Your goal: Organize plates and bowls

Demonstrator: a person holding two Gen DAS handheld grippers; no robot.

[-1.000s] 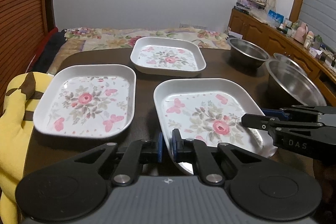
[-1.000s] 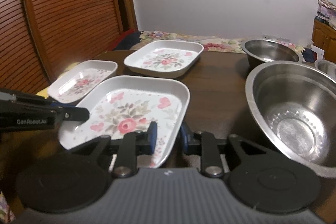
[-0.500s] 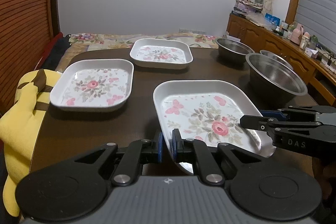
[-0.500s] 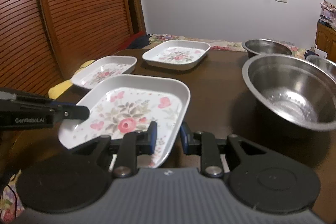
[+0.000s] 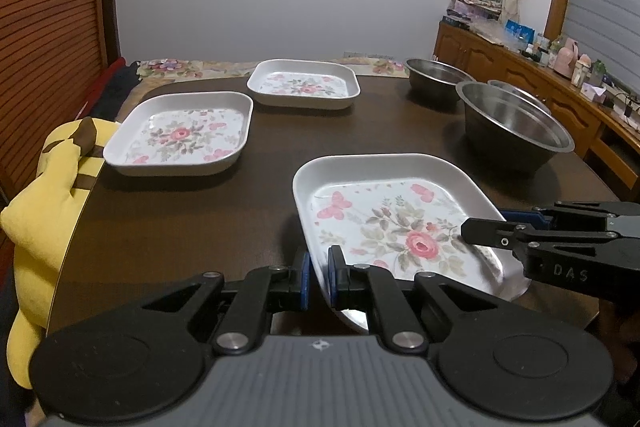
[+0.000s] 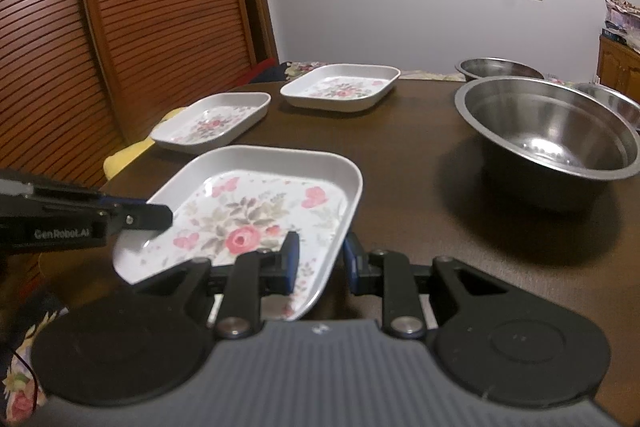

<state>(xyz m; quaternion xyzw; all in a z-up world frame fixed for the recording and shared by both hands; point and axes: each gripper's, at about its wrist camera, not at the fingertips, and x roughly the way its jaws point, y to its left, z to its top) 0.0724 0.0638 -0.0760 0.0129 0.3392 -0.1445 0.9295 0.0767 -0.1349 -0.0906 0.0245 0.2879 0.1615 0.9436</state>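
Observation:
A white floral square plate [image 5: 396, 223] is held above the dark table between both grippers. My left gripper [image 5: 318, 273] is shut on its near left rim. My right gripper [image 6: 318, 263] is shut on its near right rim; the plate also shows in the right wrist view [image 6: 256, 211]. Two more floral plates rest on the table: one at the left [image 5: 180, 135] and one at the far middle [image 5: 304, 87]. Three steel bowls stand at the right: a large one [image 5: 512, 123], one behind it [image 5: 436, 75] and a third partly hidden [image 5: 516, 89].
The dark wooden table [image 5: 360, 131] has its left edge next to a yellow plush toy [image 5: 48, 195]. A wooden slatted door [image 6: 120, 27] stands at the left. A sideboard with clutter [image 5: 560, 75] runs along the right wall.
Both grippers have pulled back and lifted with the plate in them; the other plates and bowls now look farther away. The grip on the plate has not changed.

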